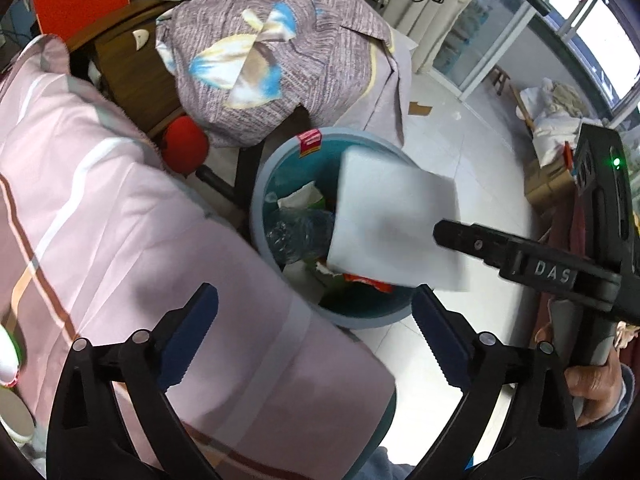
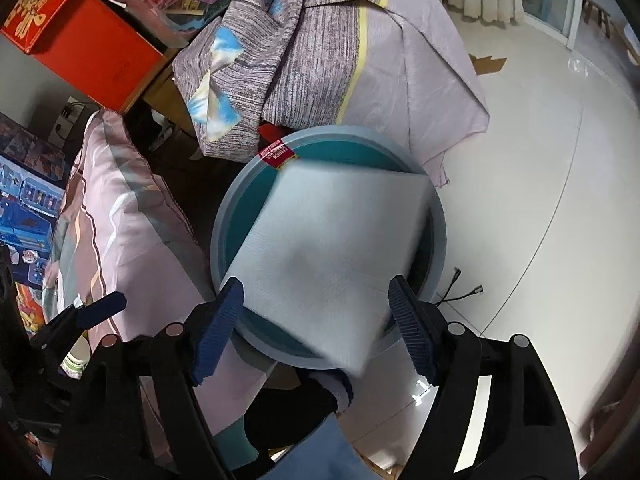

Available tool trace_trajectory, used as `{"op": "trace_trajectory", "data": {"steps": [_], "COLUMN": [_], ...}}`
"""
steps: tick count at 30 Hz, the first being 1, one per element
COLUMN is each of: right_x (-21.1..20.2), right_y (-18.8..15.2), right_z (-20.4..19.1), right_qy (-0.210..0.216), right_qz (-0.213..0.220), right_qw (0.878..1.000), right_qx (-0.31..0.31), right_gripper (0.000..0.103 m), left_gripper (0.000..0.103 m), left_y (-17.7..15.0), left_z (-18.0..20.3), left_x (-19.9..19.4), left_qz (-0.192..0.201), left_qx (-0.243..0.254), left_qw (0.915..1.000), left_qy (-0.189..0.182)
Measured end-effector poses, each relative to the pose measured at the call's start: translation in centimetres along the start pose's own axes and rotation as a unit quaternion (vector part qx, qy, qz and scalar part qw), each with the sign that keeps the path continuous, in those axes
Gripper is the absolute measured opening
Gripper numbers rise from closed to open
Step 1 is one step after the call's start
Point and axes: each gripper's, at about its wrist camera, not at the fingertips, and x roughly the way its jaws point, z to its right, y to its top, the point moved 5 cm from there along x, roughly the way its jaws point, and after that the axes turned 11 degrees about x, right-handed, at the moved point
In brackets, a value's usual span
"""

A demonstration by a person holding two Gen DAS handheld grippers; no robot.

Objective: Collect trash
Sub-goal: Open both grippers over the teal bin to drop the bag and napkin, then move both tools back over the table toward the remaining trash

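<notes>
bin: blue bin [image 2: 224, 236] on the floor beside the bed, partly filled with wrappers and a plastic bottle [image 1: 298, 230]
trash: white foam sheet [image 2: 332, 256] blurred, tilted over the bin mouth, one corner past the near rim
left gripper [image 1: 316, 336]: jaws wide, nothing between them, over the pink bedding [image 1: 120, 216]
right gripper [image 2: 316, 328]: jaws apart, pads clear of the sheet
risk: sheet is nearly as wide as the bin; could bridge the rim or tip out onto the floor
</notes>
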Motion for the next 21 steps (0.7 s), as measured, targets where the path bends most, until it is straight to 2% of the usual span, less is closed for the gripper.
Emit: {"op": "trace_trajectory", "data": {"steps": [8, 12, 21], "right_x": [1.0, 1.0, 0.6], "right_y": [-0.9, -1.5, -3.1], "right_z": [-0.1, -0.6, -2.8], "right_qy": [-0.018, -0.027, -0.031], "right_qz": [-0.028, -0.034, -0.042], "right_qw": [0.999, 0.999, 0.999], "right_qx": [0.014, 0.015, 0.001], "right_gripper": [0.078, 0.085, 0.086], "left_gripper": [0.098, 0.098, 0.098], "left_y": [-1.8, -2.4, -3.9], "left_z": [-1.0, -1.4, -2.4], "left_x": [-0.9, -1.5, -3.8], "left_qz": [-0.004, -0.001, 0.013], "left_qx": [-0.010, -0.015, -0.028], "left_qw": [0.9999, 0.9998, 0.9993], "left_qy": [0.013, 0.015, 0.021]}}
